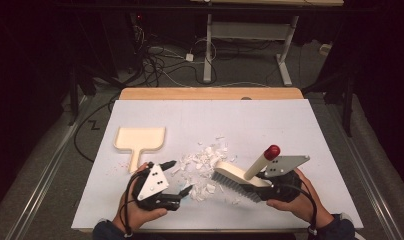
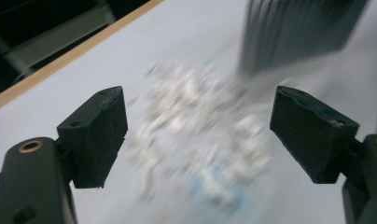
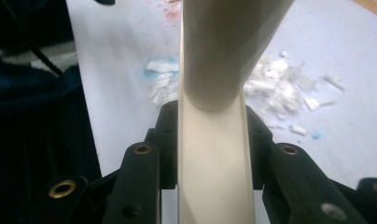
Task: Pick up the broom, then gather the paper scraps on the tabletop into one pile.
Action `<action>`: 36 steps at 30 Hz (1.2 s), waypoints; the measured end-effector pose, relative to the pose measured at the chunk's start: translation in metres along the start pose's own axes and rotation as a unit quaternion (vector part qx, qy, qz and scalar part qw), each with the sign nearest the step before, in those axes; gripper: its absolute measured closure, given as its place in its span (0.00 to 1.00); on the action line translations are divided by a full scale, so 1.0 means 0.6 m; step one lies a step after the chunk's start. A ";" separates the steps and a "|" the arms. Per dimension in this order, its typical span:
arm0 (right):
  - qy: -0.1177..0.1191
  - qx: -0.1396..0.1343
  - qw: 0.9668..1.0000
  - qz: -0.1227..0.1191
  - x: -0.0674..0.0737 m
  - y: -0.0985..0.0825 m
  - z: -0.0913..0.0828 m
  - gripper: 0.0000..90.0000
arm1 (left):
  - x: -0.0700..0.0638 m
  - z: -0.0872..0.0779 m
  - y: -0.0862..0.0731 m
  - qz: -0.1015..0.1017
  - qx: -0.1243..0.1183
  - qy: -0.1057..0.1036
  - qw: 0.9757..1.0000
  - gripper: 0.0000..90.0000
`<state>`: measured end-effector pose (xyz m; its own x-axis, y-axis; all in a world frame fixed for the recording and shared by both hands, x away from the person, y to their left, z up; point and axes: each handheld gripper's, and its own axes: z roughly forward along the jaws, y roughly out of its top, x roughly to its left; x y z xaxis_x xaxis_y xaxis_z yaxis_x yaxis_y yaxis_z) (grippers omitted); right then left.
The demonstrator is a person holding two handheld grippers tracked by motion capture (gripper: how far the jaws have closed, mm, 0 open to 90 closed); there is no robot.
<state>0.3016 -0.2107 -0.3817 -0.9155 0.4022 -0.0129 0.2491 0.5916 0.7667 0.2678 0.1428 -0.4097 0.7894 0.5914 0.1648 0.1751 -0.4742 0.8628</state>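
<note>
Clamping the right tongs [image 1: 257, 186] on the brush [image 1: 240, 178], I am sweeping the scraps [image 1: 205, 162] toward the spread, empty left tongs [image 1: 181, 176].

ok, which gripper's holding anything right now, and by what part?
Right gripper clamps the brush by its cream head. Left gripper is open, holding nothing.
</note>
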 end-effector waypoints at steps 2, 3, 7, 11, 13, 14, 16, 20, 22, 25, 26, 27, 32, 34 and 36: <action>-0.008 -0.012 1.000 0.022 -0.014 -0.002 -0.008 0.76 | 0.017 -0.014 -0.037 -0.013 0.036 0.046 0.998 0.20; -0.008 -0.012 1.000 0.022 -0.014 -0.002 -0.008 0.76 | 0.017 -0.014 -0.037 -0.013 0.036 0.046 0.998 0.20; -0.051 -0.015 0.998 0.036 -0.031 -0.009 -0.022 0.76 | 0.025 -0.033 -0.080 -0.034 0.049 0.084 0.995 0.20; -0.077 -0.019 0.996 0.044 -0.039 -0.012 -0.032 0.76 | 0.019 -0.041 -0.103 -0.028 0.061 0.099 0.993 0.20; -0.099 -0.017 0.994 0.044 -0.042 -0.013 -0.035 0.76 | 0.018 -0.041 -0.106 -0.024 0.066 0.100 0.993 0.20; -0.102 -0.016 0.994 0.043 -0.044 -0.015 -0.037 0.76 | 0.017 -0.042 -0.111 -0.020 0.074 0.101 0.992 0.20; -0.109 -0.019 0.993 0.049 -0.048 -0.017 -0.039 0.76 | 0.018 -0.044 -0.115 -0.027 0.071 0.097 0.992 0.20; -0.126 -0.020 0.990 0.060 -0.057 -0.022 -0.040 0.76 | 0.021 -0.050 -0.129 -0.036 0.075 0.095 0.992 0.20; -0.127 -0.023 0.990 0.062 -0.060 -0.022 -0.041 0.76 | 0.020 -0.051 -0.137 -0.048 0.083 0.091 0.991 0.20; -0.131 -0.028 0.988 0.071 -0.072 -0.029 -0.043 0.76 | 0.018 -0.057 -0.140 -0.049 0.081 0.094 0.991 0.20; -0.136 -0.026 0.988 0.071 -0.074 -0.031 -0.042 0.76 | 0.018 -0.057 -0.140 -0.049 0.079 0.095 0.991 0.20; -0.145 -0.023 0.987 0.072 -0.078 -0.033 -0.041 0.76 | 0.018 -0.057 -0.140 -0.049 0.079 0.095 0.991 0.20; -0.174 -0.017 0.981 0.080 -0.104 -0.035 -0.038 0.76 | 0.018 -0.052 -0.141 -0.051 0.084 0.090 0.991 0.20; -0.179 -0.018 0.980 0.084 -0.112 -0.035 -0.036 0.76 | 0.018 -0.051 -0.141 -0.051 0.083 0.089 0.991 0.20; -0.197 -0.015 0.976 0.090 -0.140 -0.031 -0.021 0.76 | 0.017 -0.048 -0.141 -0.048 0.088 0.086 0.991 0.20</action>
<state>0.3701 -0.2644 -0.3869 -0.6636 0.7388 -0.1176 0.3801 0.4684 0.7976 0.2442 0.2076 -0.4677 0.6550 0.7343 0.1782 0.3560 -0.5079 0.7844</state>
